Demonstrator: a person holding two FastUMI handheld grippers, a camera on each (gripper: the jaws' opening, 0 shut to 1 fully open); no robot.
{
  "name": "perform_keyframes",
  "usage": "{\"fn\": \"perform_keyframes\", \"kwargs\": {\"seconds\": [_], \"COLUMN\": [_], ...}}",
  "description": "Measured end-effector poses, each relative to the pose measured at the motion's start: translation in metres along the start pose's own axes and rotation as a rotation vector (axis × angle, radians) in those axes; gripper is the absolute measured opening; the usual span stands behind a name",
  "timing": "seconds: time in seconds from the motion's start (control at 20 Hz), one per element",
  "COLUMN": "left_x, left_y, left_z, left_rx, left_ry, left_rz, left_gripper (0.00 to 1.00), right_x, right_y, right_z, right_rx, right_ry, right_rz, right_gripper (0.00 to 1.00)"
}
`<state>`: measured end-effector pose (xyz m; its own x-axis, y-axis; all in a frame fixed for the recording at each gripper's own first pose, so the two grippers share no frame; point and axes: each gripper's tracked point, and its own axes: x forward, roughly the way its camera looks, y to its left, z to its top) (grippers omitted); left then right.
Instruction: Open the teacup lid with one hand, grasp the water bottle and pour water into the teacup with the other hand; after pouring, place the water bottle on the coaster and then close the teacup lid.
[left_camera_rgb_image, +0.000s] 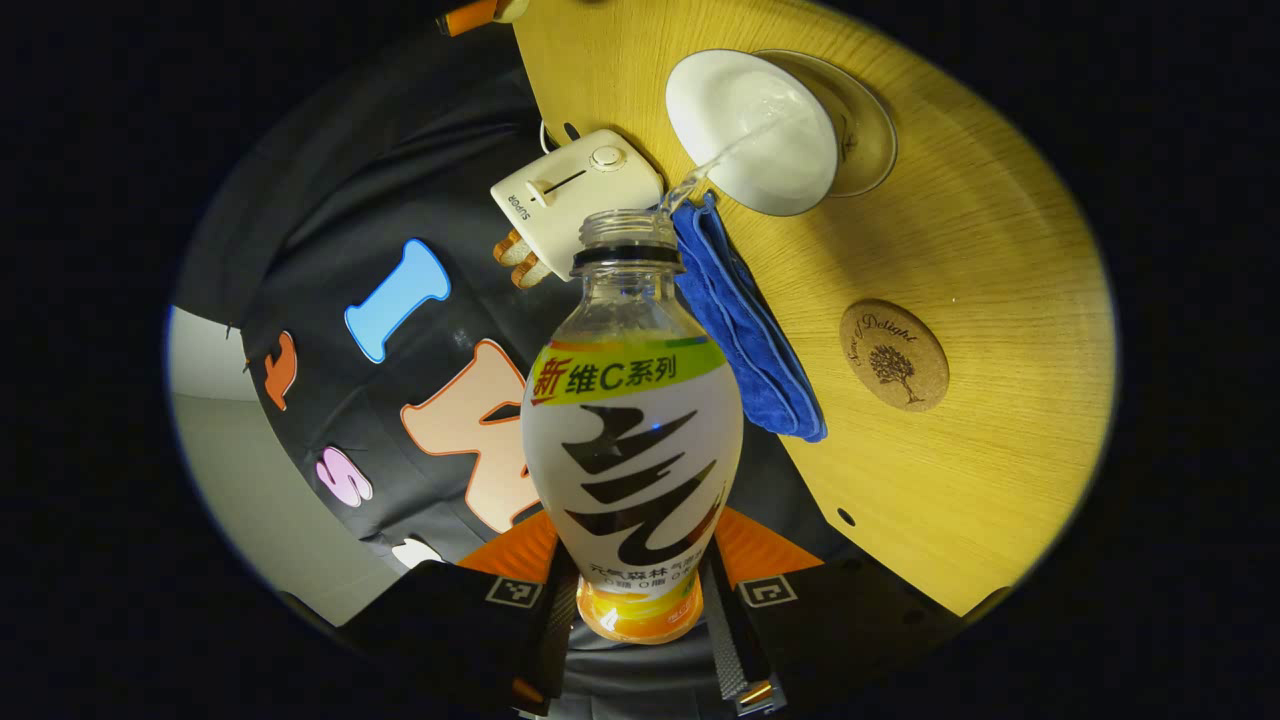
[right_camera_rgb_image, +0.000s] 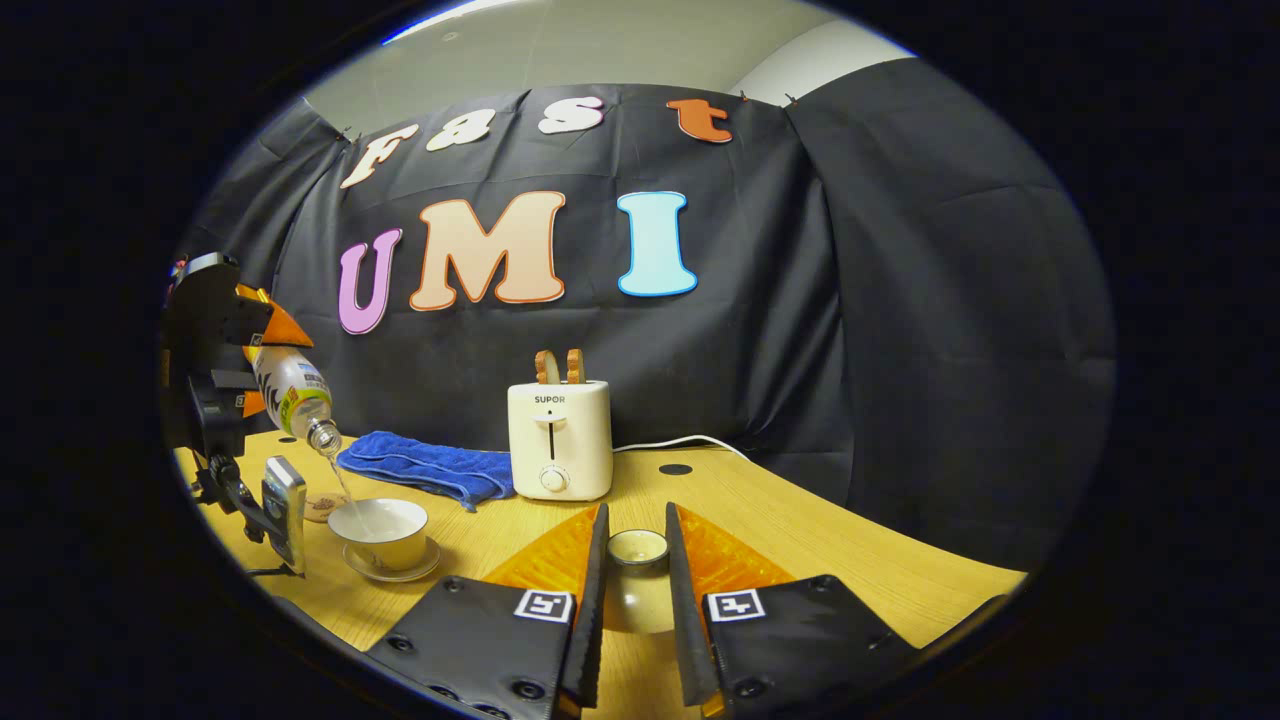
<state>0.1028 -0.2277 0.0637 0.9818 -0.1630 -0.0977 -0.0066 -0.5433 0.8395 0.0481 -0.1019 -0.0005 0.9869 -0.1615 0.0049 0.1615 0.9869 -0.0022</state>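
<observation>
Water is running in a thin stream from the uncapped mouth of the water bottle (left_camera_rgb_image: 632, 420) into the teacup (left_camera_rgb_image: 752, 130), as I see it in the left gripper view; the bottle is tipped toward the cup and my left gripper (left_camera_rgb_image: 640, 600) is clamped on its lower body, a finger pressing each side near the base. In the right gripper view that same left gripper (right_camera_rgb_image: 215, 390) sits at the far left, holding the bottle (right_camera_rgb_image: 292, 392) mouth-down at a slant above the teacup (right_camera_rgb_image: 382, 532), which stands on its saucer (right_camera_rgb_image: 395, 572) on the wooden table (right_camera_rgb_image: 800, 540). My right gripper (right_camera_rgb_image: 638, 600) has the teacup lid (right_camera_rgb_image: 638, 548) between its fingers, knob end toward the camera; the fingers sit tight against its two sides, so I read them as closed on it, held above the table and well apart from the cup. The round cork coaster (left_camera_rgb_image: 893, 356) lies bare on the table, near the cup, with the blue towel (left_camera_rgb_image: 745, 330) between it and the table's edge. Behind the towel stands the white toaster (right_camera_rgb_image: 559, 438) with two slices of toast (right_camera_rgb_image: 558, 366) sticking up from its slots, its cord trailing right along the table's back edge
</observation>
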Motion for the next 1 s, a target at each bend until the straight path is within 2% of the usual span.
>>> {"fn": "perform_keyframes", "kwargs": {"seconds": [0.15,0.25,0.4,0.55,0.75,0.85,1.0], "left_x": [-0.001,0.0,-0.002,-0.005,-0.01,-0.011,-0.005], "left_y": [-0.006,-0.015,-0.04,-0.047,-0.053,-0.047,-0.043], "left_z": [0.001,0.003,0.01,0.023,0.028,0.02,0.006], "left_rx": [-0.028,-0.141,-0.427,-0.744,-1.231,-1.451,-1.708], "left_ry": [-0.01,-0.027,-0.064,-0.124,-0.177,-0.203,-0.24], "left_rz": [-0.001,-0.024,-0.112,-0.151,-0.239,-0.247,-0.224], "left_gripper": [0.56,0.55,0.55,0.55,0.55,0.55,0.55], "right_x": [0.0,0.0,0.0,0.0,0.0,0.0,-0.001], "right_y": [0.0,0.001,0.0,0.0,0.001,0.0,-0.001], "right_z": [0.0,0.0,0.0,0.0,0.001,0.001,0.001], "right_rx": [0.0,0.0,0.0,0.0,-0.001,-0.001,-0.002], "right_ry": [0.0,0.0,0.0,0.0,-0.001,-0.001,0.0], "right_rz": [0.0,0.001,0.002,0.003,0.003,0.003,0.001], "right_gripper": [0.34,0.34,0.34,0.34,0.34,0.34,0.34]}}
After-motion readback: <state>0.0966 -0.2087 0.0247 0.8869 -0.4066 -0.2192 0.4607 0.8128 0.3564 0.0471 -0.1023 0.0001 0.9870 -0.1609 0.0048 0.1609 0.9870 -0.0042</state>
